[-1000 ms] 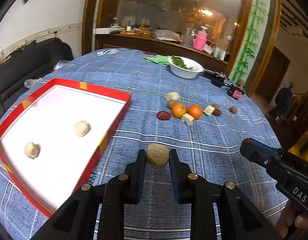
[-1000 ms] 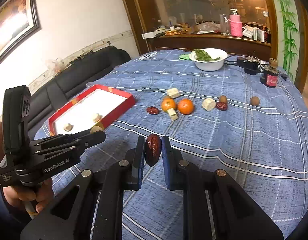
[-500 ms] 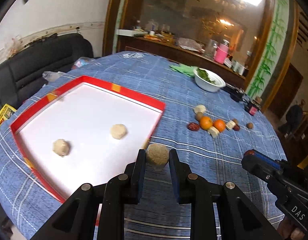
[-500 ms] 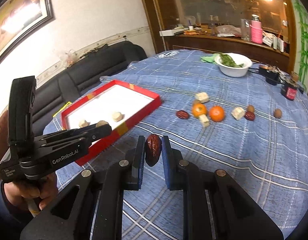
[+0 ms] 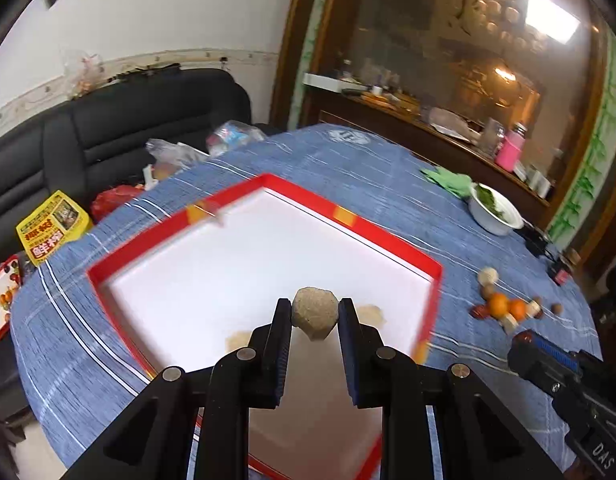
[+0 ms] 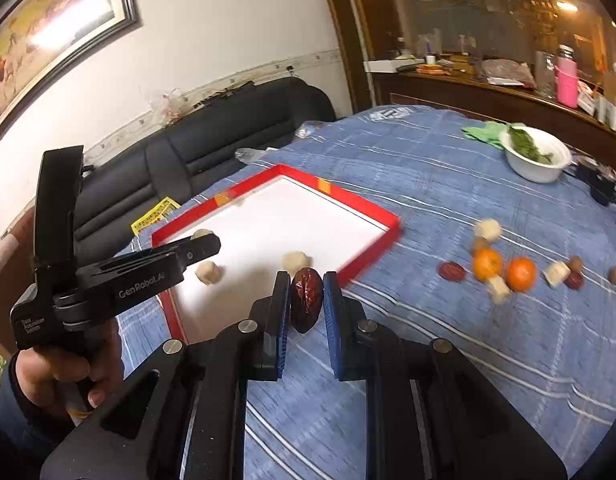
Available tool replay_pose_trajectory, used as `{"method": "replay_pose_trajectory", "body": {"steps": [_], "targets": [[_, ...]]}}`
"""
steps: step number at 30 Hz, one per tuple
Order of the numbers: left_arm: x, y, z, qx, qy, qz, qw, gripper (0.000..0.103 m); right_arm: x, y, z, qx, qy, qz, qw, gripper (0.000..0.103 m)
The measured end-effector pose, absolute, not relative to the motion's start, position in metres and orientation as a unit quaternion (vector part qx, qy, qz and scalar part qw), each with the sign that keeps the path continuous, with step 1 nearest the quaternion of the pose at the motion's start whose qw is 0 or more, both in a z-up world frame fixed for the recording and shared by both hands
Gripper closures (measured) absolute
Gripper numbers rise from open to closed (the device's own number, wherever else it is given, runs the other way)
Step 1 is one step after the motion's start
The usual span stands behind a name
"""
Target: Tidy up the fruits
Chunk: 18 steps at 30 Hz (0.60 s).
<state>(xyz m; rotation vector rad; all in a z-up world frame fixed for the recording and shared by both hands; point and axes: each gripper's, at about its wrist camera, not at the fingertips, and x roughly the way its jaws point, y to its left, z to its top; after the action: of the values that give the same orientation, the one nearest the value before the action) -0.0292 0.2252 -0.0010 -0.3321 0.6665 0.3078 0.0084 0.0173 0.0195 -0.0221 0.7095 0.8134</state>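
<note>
Above red tray (image 5: pixel 387 236), left gripper (image 5: pixel 314 322) tilted down, clamped on tan ball (image 5: pixel 315 312)

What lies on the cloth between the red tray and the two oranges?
One red date on the blue cloth, near the oranges; otherwise bare up to the red tray. The right wrist view shows it.

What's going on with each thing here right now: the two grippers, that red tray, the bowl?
Left gripper: shut on the tan ball, above the tray.
Right gripper: shut on the red date, near the tray's edge.
Red tray: open, two tan pieces inside.
White bowl: upright, holding greens.
Oranges: loose on the cloth.
</note>
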Motion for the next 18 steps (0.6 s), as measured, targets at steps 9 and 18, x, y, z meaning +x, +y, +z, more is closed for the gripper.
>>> {"method": "replay_pose_trajectory", "body": {"steps": [9, 18], "targets": [[-0.012, 0.253, -0.01, -0.151, 0.341, 0.19, 0.908, 0.081, 0.019, 0.071, 0.002, -0.022, 0.359, 0.415, 0.836, 0.087], [0.003, 0.26, -0.024, -0.144, 0.364, 0.22, 0.894, 0.081, 0.026, 0.098, -0.023, -0.043, 0.386, 0.419, 0.821, 0.087]]}}
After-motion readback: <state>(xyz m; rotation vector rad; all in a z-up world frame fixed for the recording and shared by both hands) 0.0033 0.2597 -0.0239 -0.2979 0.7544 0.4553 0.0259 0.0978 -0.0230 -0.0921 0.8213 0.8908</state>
